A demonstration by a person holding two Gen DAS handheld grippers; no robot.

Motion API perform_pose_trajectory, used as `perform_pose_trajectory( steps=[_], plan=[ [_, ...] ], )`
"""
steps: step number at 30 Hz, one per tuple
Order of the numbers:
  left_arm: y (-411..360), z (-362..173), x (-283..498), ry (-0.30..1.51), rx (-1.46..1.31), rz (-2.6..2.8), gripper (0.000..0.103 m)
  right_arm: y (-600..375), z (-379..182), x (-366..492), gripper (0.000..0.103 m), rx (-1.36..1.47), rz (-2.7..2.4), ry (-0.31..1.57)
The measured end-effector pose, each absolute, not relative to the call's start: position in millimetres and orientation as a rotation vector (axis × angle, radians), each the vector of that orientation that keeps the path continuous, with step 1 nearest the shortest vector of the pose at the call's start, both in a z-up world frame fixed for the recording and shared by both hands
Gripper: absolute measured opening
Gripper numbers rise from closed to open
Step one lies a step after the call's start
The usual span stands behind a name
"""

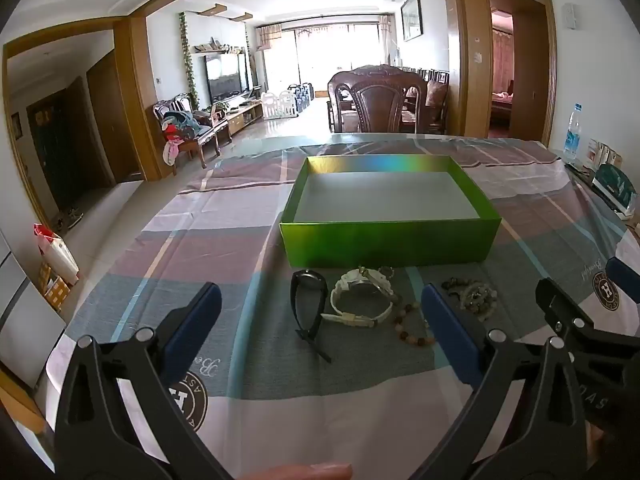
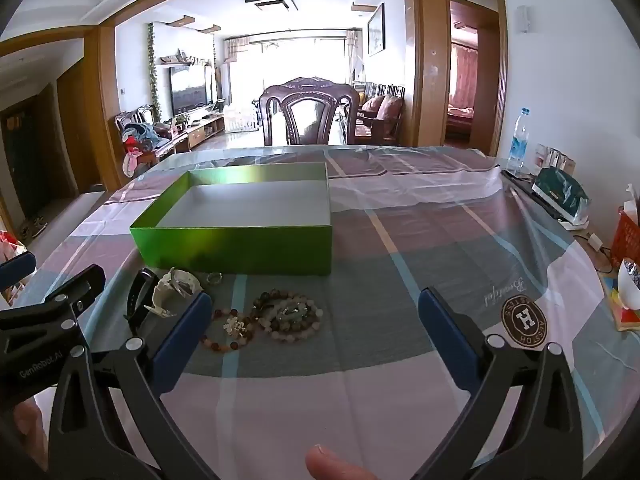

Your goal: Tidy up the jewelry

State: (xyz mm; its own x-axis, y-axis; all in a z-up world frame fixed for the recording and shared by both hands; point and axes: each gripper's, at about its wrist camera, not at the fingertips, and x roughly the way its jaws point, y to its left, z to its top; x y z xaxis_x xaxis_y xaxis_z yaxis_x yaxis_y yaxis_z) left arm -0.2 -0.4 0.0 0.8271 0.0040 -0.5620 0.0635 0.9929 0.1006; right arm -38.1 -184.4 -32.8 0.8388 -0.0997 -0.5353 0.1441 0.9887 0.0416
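An open green box [image 1: 390, 242] [image 2: 240, 248] with a bare grey floor stands on the checked tablecloth. In front of it lie a black watch [image 1: 306, 300] [image 2: 138, 300], a white watch [image 1: 362, 298] [image 2: 178, 286], a reddish bead bracelet [image 1: 412, 326] [image 2: 228, 330] and a pile of bead bracelets [image 1: 474, 294] [image 2: 290, 316]. My left gripper [image 1: 320, 308] is open and empty, hovering just before the watches. My right gripper [image 2: 316, 316] is open and empty, just before the bead pile; it also shows in the left wrist view [image 1: 580, 308].
A dark wooden chair [image 2: 308, 116] stands behind the table's far edge. A water bottle [image 2: 518, 140], a green pouch [image 2: 560, 192], a red basket [image 2: 628, 240] and a white bowl [image 2: 630, 284] sit along the right edge. The tablecloth [image 2: 420, 240] right of the box is bare.
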Motion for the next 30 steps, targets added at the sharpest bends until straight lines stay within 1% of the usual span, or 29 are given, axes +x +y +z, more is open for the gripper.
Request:
perform_pose_trajectory(
  steps=[30],
  plan=[
    [0.2, 0.1, -0.4, 0.602, 0.114, -0.034, 0.099, -183.1, -34.2, -35.1, 0.101, 0.085, -0.127, 0.563]
  ],
)
